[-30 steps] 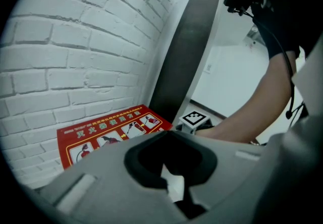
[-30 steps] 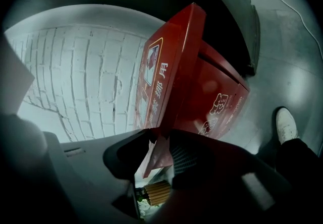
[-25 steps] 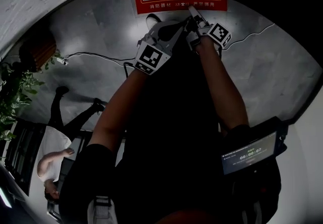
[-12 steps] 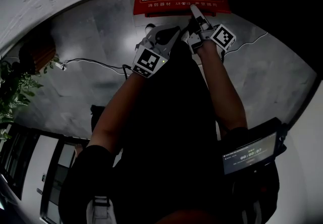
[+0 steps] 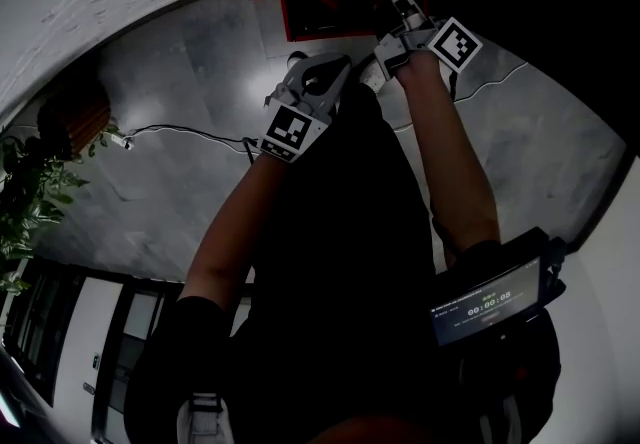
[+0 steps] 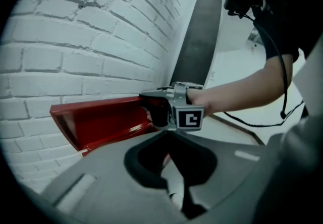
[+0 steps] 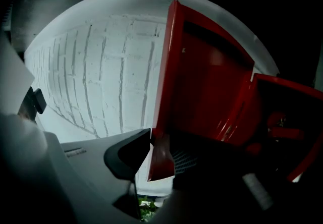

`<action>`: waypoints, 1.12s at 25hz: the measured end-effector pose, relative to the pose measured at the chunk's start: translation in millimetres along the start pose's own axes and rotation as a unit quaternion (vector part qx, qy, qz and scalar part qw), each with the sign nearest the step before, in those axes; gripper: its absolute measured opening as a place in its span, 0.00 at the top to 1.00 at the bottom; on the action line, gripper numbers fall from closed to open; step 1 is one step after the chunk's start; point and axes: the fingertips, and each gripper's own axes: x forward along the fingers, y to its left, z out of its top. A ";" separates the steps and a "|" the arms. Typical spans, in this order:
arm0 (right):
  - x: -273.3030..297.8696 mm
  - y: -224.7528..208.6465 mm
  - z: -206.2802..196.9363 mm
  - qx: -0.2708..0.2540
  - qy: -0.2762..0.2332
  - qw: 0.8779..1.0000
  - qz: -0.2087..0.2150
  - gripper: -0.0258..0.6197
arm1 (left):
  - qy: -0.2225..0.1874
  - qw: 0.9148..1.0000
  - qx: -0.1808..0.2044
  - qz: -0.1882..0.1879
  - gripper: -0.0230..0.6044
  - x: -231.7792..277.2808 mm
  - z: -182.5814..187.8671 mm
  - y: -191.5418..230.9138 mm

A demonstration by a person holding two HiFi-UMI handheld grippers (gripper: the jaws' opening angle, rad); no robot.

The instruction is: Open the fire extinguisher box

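Dim, underexposed. Strong fisheye bending, black vignetted corners. Brick wall [image 6: 75, 41] evenly lit; glare streaks on red box lid [image 7: 202, 76]; foreground blurred.

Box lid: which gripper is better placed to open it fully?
Right: the right gripper has the lid edge between its jaws, which just opened slightly; the left gripper hangs apart, holding nothing.

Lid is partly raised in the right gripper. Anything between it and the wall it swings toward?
Nothing visible. The lid has bare brick wall behind it. The right gripper, jaws just opened slightly, has the lid's edge between them; the left gripper sits lower, off the lid.
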 end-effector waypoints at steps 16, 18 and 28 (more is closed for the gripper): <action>20.4 25.9 40.1 -0.056 -0.027 0.998 0.024 0.80 | -0.015 1.000 0.001 0.007 0.96 -13.9 15.3 20.9; 13.6 34.5 29.2 -0.068 -0.015 0.997 0.030 0.83 | -0.023 1.000 0.002 0.006 0.96 -17.5 25.0 20.0; -52.3 143.2 -1.9 -0.242 0.063 0.967 0.048 0.92 | -0.071 0.997 0.014 -0.018 0.96 -57.1 104.3 -13.6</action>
